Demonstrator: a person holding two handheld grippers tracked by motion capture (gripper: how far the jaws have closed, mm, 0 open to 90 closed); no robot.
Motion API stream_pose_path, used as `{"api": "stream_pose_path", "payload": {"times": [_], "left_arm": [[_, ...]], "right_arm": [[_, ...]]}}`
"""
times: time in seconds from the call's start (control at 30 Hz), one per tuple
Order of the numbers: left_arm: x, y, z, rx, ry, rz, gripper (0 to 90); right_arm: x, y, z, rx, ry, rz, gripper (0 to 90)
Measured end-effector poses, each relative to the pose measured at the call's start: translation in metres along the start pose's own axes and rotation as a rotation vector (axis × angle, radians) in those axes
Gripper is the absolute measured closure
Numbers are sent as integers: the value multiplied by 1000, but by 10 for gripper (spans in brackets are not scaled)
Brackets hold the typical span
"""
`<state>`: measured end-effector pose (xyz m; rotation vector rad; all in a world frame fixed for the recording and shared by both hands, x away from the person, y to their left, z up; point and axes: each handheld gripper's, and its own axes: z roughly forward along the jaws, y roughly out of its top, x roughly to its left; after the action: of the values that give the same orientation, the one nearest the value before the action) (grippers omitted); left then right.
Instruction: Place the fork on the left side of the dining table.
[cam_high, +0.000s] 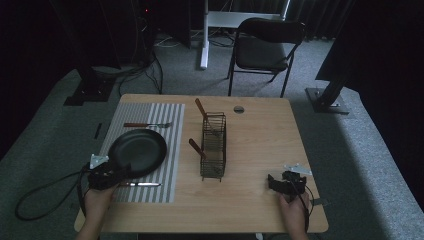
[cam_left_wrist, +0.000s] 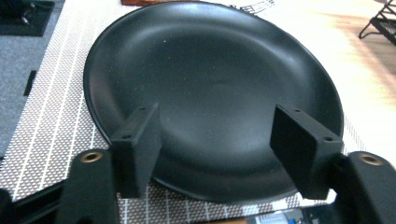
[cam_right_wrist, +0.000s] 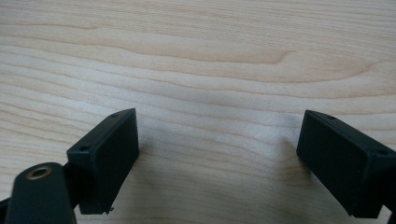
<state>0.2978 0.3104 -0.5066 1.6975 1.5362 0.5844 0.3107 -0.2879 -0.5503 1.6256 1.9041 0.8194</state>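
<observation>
While the left gripper (cam_left_wrist: 217, 149) hovers over the black plate (cam_left_wrist: 210, 88), jaws apart, this stiff, smooth, probably breakable dish is best pinched at its near rim; right gripper (cam_right_wrist: 217, 158) jaws also apart.

Black plate (cam_left_wrist: 210, 88) lies flat on striped placemat (cam_high: 170, 150).

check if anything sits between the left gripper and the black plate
Nothing visible does. The left gripper hangs open right over the near rim of the black plate, with no object between its jaws and the plate.
</observation>
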Motion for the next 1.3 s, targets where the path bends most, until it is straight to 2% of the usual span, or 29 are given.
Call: {"api": "stream_pose_path", "payload": {"times": [0.1,0.17,0.3,0.33,0.37,0.57,0.63,0.73,0.77,0.87,0.9,0.97,1.07,1.1,1.13,1.23,1.3], "left_arm": [[3,-5,-4,-10,-6,-24,330],[3,-10,-5,-7,-6,-22,296],[-1,-18,-7,-23,8,-5,296],[-2,-23,-7,-11,-16,-23,296],[-3,-25,-7,-4,-16,-22,296],[-12,-33,-14,-4,17,13,270],[-14,-36,-16,8,36,14,159],[-16,-42,-19,31,52,3,155],[-16,-43,-19,50,52,1,94],[-16,-47,-19,86,48,-20,76],[-16,-47,-19,102,39,-24,0],[-16,-49,-18,113,48,-25,0],[-17,-51,-17,96,84,-35,0],[-17,-51,-17,96,84,-35,0],[-18,-53,-15,89,107,-30,0],[-18,-56,-11,94,131,-12,0],[-17,-56,-8,95,144,-21,0]], "right_arm": [[0,0,0,0,0,0,126],[0,0,0,1,0,0,126],[0,0,0,1,1,3,125],[0,0,0,1,1,3,126],[0,0,0,1,0,2,125],[0,0,0,1,0,2,126],[0,0,0,1,0,2,126],[0,0,0,1,1,3,125],[0,0,0,1,0,2,125],[0,0,0,1,0,2,125],[0,0,0,1,0,2,125],[0,0,0,1,1,3,126],[0,0,0,1,1,3,125],[0,0,0,1,1,3,125],[0,0,0,1,1,3,125],[0,0,0,1,1,2,125],[0,0,0,0,0,2,125]]}}
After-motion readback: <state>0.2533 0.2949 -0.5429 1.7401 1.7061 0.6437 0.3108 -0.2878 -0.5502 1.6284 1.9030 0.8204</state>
